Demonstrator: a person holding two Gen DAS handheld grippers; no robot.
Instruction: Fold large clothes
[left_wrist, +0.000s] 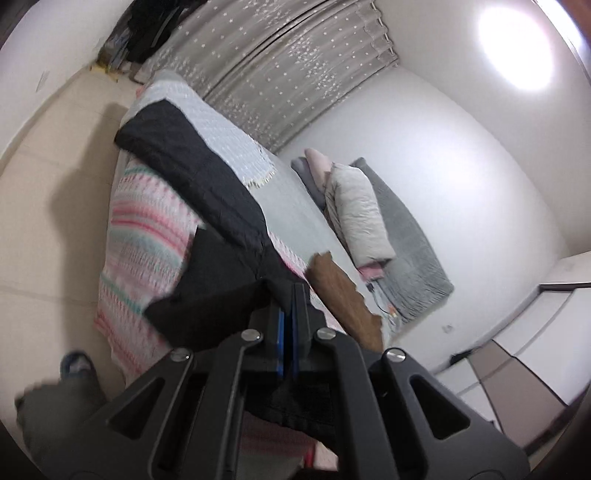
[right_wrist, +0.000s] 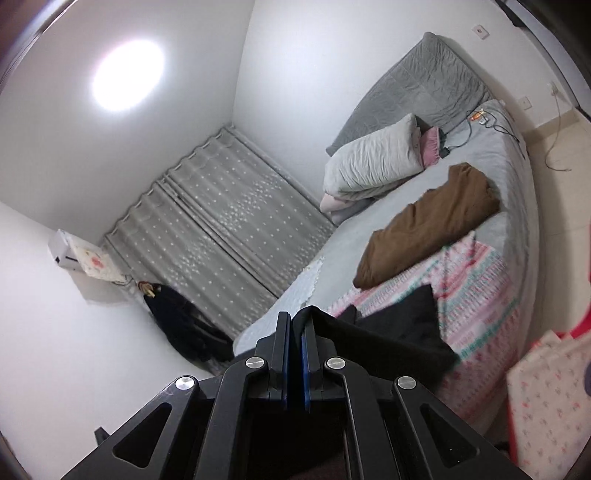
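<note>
Bed (right_wrist: 388, 236) below: your left gripper (left_wrist: 290, 295) and right gripper (right_wrist: 295, 321) each clamp the black garment (left_wrist: 192, 177), raised; pinched edges hidden.

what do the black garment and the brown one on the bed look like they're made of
Black garment: matte woven cloth, perhaps cotton blend; no sheen, drapes limply from both grippers. Brown garment: thicker, soft matte fabric, possibly cotton or fleece; rounded, bulky folds. Fibre cannot be confirmed.

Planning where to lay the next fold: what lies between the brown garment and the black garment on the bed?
In the right wrist view, only striped pink blanket separates brown garment from black garment.
</note>
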